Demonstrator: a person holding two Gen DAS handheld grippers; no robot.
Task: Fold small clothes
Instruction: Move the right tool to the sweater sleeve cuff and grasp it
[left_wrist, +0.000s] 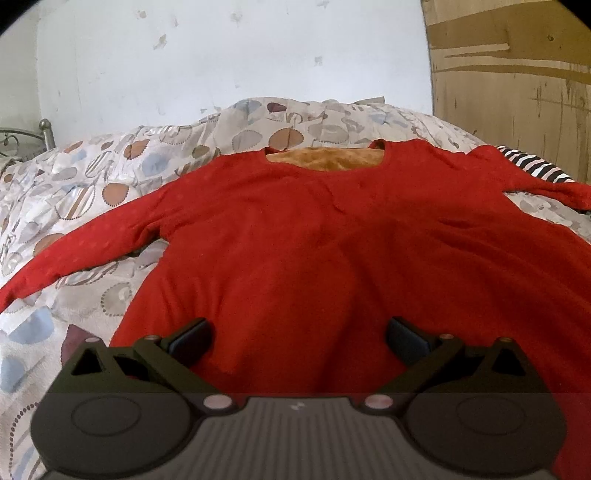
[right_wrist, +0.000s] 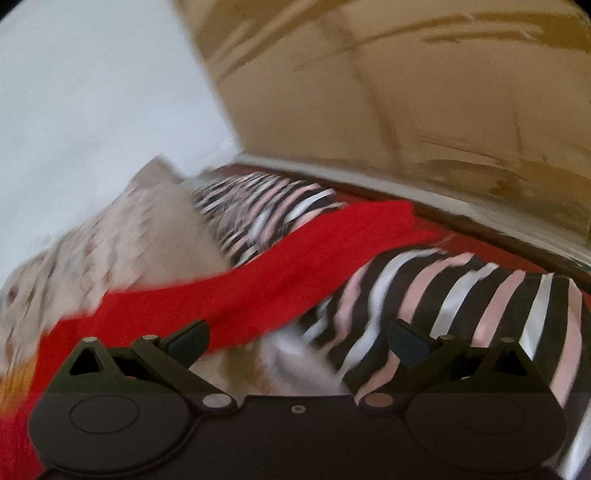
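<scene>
In the left wrist view, your left gripper (left_wrist: 297, 338) is hovering wide apart and empty over the near hem of the red shirt (left_wrist: 314, 236), which is lying flat on the patterned blanket (left_wrist: 110, 166).

In the blurred right wrist view, your right gripper (right_wrist: 297, 338) is gaping empty above the shirt's red sleeve (right_wrist: 280, 273), which is crossing a striped garment (right_wrist: 461, 295).

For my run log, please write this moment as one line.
shirt: flat on bed | left gripper: open, over hem | right gripper: open, near sleeve

Left wrist camera looks low along the spread red shirt (left_wrist: 314, 240) toward the wall. Right wrist camera, tilted, blurred, sits close over its sleeve (right_wrist: 266, 280) and striped cloth (right_wrist: 461, 302); both views share these.
</scene>
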